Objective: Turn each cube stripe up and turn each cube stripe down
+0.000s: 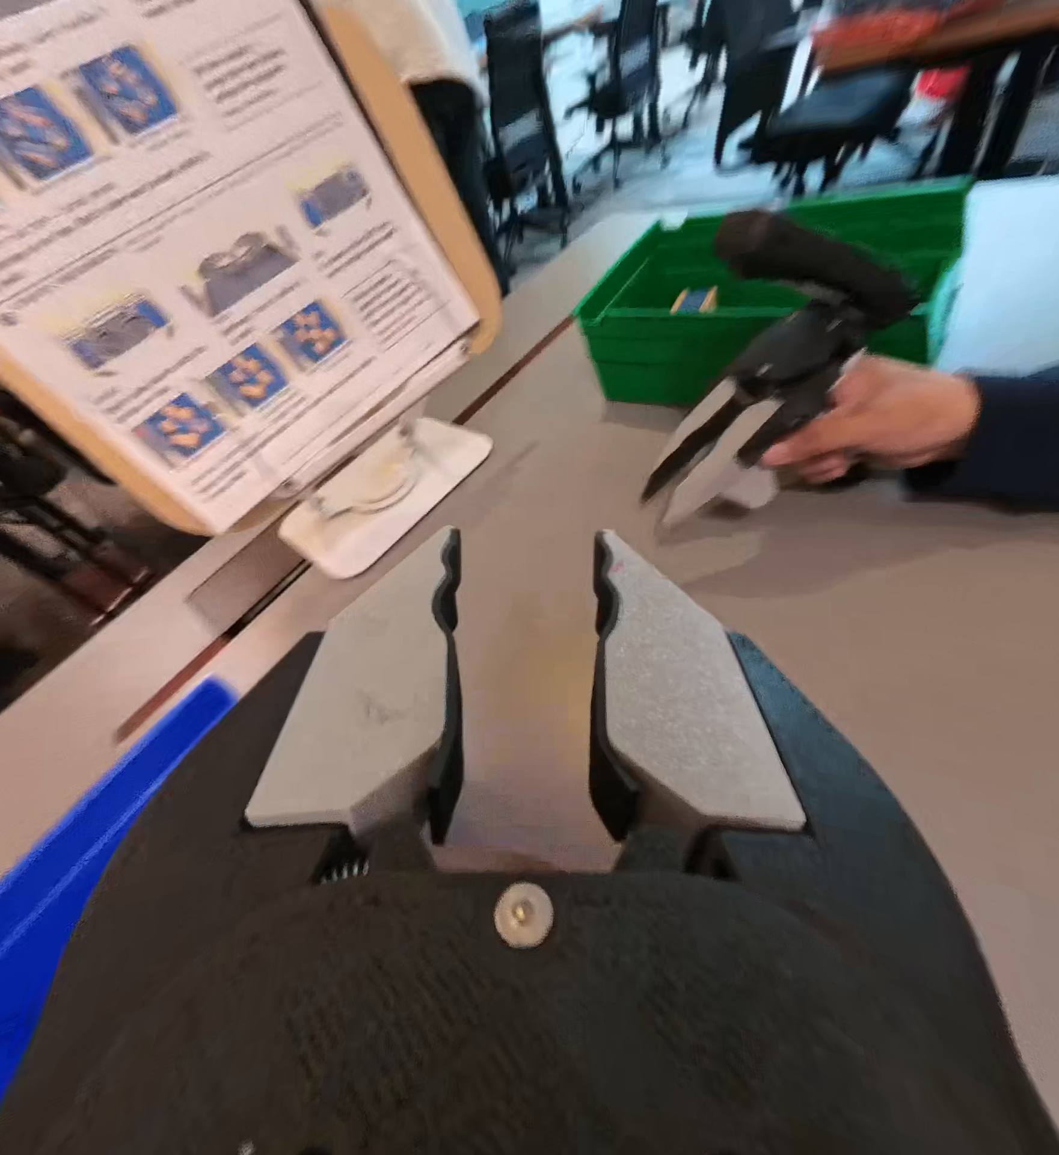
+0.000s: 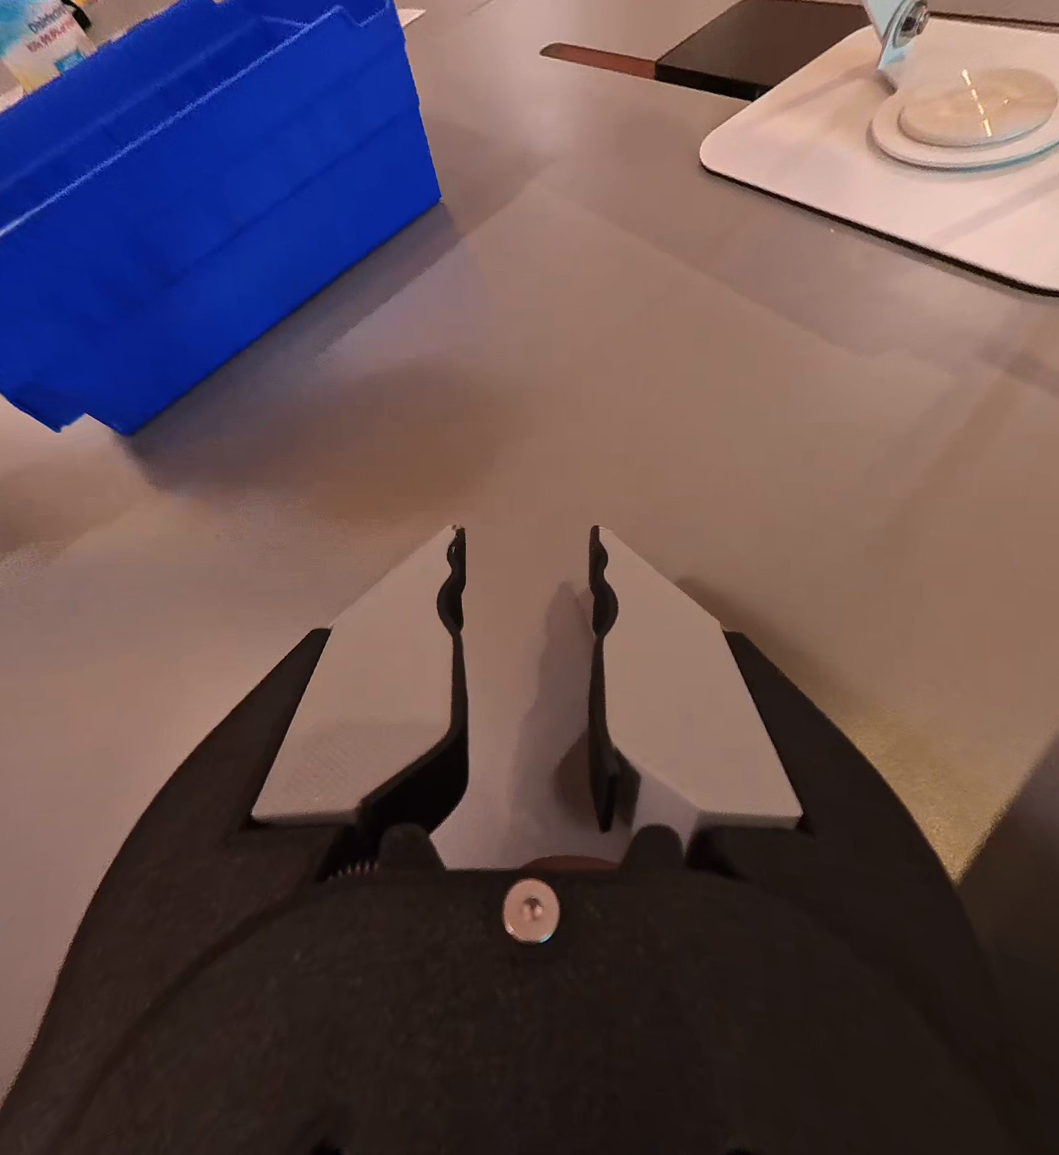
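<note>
both grippers sit spread and empty: left gripper, right gripper. the only visible cube lies in the green bin, behind the right gripper, which is nearer to it.

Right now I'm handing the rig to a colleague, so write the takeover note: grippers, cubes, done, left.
Left gripper: open, empty, above the grey table.
Right gripper: open, empty, low over the table.
Green bin: something blue and tan lies inside, possibly a cube; too blurred to confirm.
Blue bin: contents hidden.
Done: nothing shows as turned.
Left: find the cubes and turn each one.
</note>
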`<move>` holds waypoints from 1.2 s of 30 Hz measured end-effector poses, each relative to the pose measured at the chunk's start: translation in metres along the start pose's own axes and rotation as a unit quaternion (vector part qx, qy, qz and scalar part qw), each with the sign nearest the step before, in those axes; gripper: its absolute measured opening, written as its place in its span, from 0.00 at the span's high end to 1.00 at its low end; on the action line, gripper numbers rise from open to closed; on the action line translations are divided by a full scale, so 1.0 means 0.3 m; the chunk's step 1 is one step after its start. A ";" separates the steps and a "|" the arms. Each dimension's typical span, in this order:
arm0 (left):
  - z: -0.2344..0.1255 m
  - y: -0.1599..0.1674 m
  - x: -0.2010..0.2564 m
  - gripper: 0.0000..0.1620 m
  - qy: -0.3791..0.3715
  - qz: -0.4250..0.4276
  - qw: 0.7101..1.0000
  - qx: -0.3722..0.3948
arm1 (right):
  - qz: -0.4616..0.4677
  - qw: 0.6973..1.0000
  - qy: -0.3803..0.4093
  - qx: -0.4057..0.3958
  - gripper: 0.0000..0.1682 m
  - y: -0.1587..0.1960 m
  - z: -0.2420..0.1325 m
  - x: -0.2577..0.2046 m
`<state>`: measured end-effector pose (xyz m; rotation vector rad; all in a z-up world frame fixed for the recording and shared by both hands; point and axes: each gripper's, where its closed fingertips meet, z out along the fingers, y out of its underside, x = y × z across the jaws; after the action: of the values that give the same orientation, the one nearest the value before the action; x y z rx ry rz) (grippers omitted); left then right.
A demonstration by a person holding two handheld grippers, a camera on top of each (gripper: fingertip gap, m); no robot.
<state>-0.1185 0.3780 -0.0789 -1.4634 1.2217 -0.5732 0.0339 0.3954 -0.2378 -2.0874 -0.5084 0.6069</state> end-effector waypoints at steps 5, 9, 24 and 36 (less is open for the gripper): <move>-0.060 0.240 -0.216 0.64 0.044 0.002 0.985 -0.166 | 0.003 1.000 -0.027 0.014 0.78 -0.021 -0.002 -0.050; -0.042 0.472 -0.336 0.53 0.029 -0.007 0.960 -0.278 | 0.003 0.999 -0.026 0.020 0.78 -0.028 -0.009 -0.054; -0.109 0.560 -0.397 0.63 0.068 -0.017 0.949 -0.309 | 0.010 0.999 -0.051 0.012 0.78 -0.020 0.000 -0.083; -0.059 0.807 -0.345 0.71 0.086 0.063 0.891 -0.441 | 0.038 0.996 -0.071 0.025 0.78 -0.031 -0.013 -0.082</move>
<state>-0.2603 0.4931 -0.2694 -2.0767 1.8347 -0.0188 0.0152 0.3841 -0.2226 -2.0342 -0.4896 0.8083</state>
